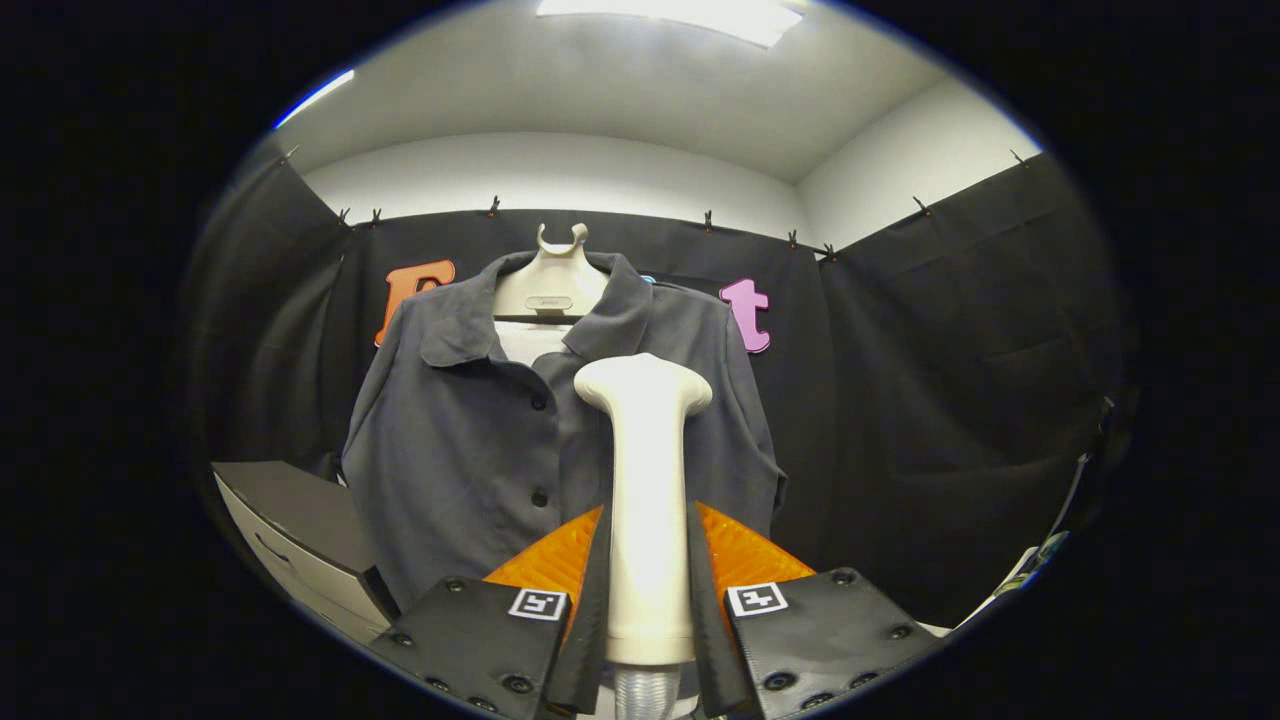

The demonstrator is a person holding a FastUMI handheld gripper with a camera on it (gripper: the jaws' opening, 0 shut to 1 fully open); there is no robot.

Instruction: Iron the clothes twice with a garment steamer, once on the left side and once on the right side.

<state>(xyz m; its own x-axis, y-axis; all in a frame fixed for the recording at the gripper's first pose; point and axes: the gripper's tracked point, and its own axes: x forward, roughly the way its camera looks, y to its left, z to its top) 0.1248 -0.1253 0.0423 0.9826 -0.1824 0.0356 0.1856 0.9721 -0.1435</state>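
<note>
Low camera, seemingly uptilted, near shirt (560, 440)

Cloth-walled recording booth (960, 330): pinned black drapes, ceiling light panel (690, 15).

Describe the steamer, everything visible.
The garment steamer is a smooth cream plastic wand, upright, with a wider rounded head on top and a ribbed hose at its base. The claw is shut on its handle, both fingers pressing its sides. Its head sits in front of the hanging grey shirt; contact can't be told.
</note>
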